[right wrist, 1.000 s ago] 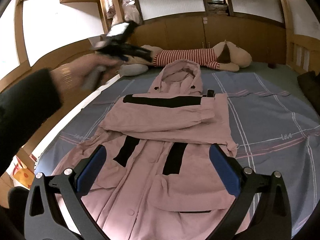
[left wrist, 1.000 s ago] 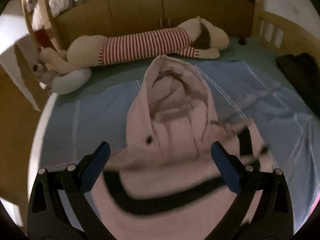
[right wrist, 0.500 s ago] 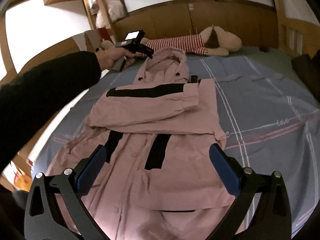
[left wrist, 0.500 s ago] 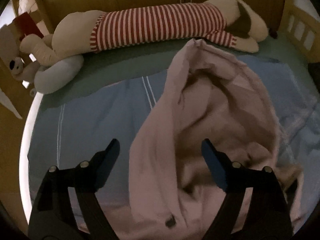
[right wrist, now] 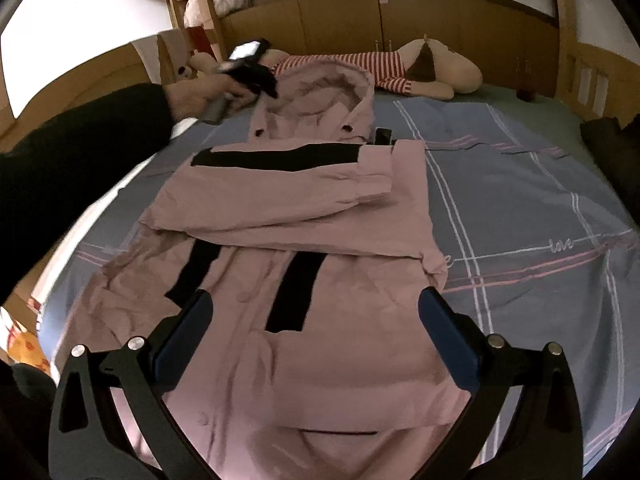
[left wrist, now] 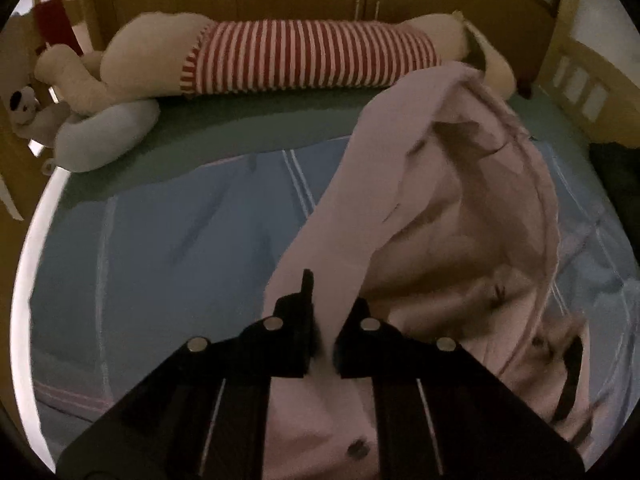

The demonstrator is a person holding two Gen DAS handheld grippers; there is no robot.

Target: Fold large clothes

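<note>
Left tongs point(left wrist: 322, 320) have just been closing and are now pinched tight on the edge of the hood point(left wrist: 440, 184) of the pink coat point(right wrist: 288, 280), with a strip of that pink fabric caught right between the black fingers. From the right wrist view you can see the hand point(right wrist: 200, 98) in a dark sleeve point(right wrist: 80, 148) holding them at the hood's left side, up near the head of the bed.

Right tongs point(right wrist: 312, 320) are wide open, blue pads well apart, nothing between them, hovering over the lower half of the coat.

The coat itself lies spread flat, front up, on the blue checked bedsheet point(right wrist: 520, 200), hood pointing toward the wooden headboard point(right wrist: 400, 20). One sleeve is folded across the chest, showing a black stripe point(right wrist: 276, 158), and two more black strips run down the front. The hood is the only pouch-like thing here, and its opening faces up; as far as I can see it holds nothing but its own lining. A small dark item point(right wrist: 383, 136) sits just beside the collar on the right, can't tell what it is.

Behind the hood a long plush dog in a red and white striped shirt point(left wrist: 304, 56) lies along the headboard, with a pale pillow point(left wrist: 104, 136) and a small stuffed toy point(left wrist: 22, 104) at the left end. Dark clothing point(right wrist: 612, 148) is heaped at the far right edge of the bed
</note>
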